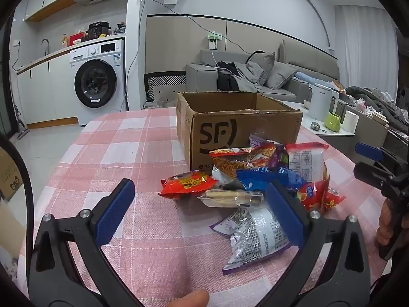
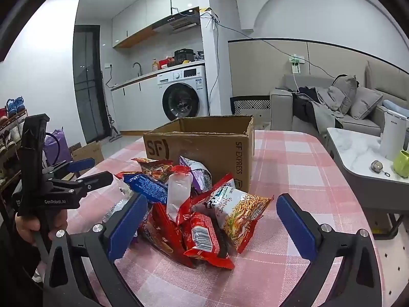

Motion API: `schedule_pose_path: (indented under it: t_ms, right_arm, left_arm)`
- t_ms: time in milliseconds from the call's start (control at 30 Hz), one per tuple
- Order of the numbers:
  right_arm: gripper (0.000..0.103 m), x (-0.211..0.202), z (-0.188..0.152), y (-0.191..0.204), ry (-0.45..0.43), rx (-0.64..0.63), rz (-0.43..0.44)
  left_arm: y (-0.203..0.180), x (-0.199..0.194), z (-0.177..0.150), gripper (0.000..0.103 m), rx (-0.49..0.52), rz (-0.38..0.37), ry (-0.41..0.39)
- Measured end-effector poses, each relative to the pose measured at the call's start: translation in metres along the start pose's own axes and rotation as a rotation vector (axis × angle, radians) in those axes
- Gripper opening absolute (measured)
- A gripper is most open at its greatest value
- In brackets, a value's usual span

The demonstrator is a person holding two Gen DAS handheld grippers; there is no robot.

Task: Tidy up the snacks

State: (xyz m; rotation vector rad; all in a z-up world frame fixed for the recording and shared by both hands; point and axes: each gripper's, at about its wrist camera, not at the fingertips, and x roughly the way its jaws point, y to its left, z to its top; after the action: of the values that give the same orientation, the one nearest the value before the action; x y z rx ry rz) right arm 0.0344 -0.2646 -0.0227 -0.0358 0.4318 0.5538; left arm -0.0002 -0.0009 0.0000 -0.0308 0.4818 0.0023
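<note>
Left wrist view: the left gripper (image 1: pixel 202 202) hovers over the tabletop (image 1: pixel 122 153), which carries a pink-and-white checked cloth; its jaws stand wide apart and hold nothing. A heap of snack packets (image 1: pixel 255 179) lies ahead of the jaws and toward the right finger. A clear-wrapped biscuit pack (image 1: pixel 230 198) lies between the two blue pads (image 1: pixel 115 215), nearer the right one. A red packet (image 1: pixel 188 184) sits just beyond the gap. A silver-and-purple bag (image 1: pixel 253 238) lies partly beneath the right finger. An open cardboard box (image 1: pixel 237 125) stands behind the heap, touching or just beside its far packets. The right gripper (image 1: pixel 375 158) appears at the right edge, well apart from the left jaws, with a hand (image 1: pixel 388 225) on its grip. Right wrist view: the right gripper (image 2: pixel 212 220) points down at the same heap; its jaws are wide apart and grasp nothing. A red packet with a barcode (image 2: pixel 204 238) and a noodle-snack bag (image 2: pixel 240 212) lie between the pads, touching neither. A blue packet (image 2: pixel 148 186) lies just beyond the left finger. The cardboard box stands directly behind the heap. The left gripper is visible at the left edge, its jaws apart above the tabletop.
</note>
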Motion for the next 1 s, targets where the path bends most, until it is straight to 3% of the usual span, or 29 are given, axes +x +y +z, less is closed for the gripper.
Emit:
schedule_pose_path:
  t_ms: [1000]
  right_arm:
    - [0.103, 0.004, 0.000, 0.000, 0.017, 0.015, 0.001]
  left_arm:
    - [0.006, -0.001, -0.002, 0.102, -0.022, -0.015, 0.001]
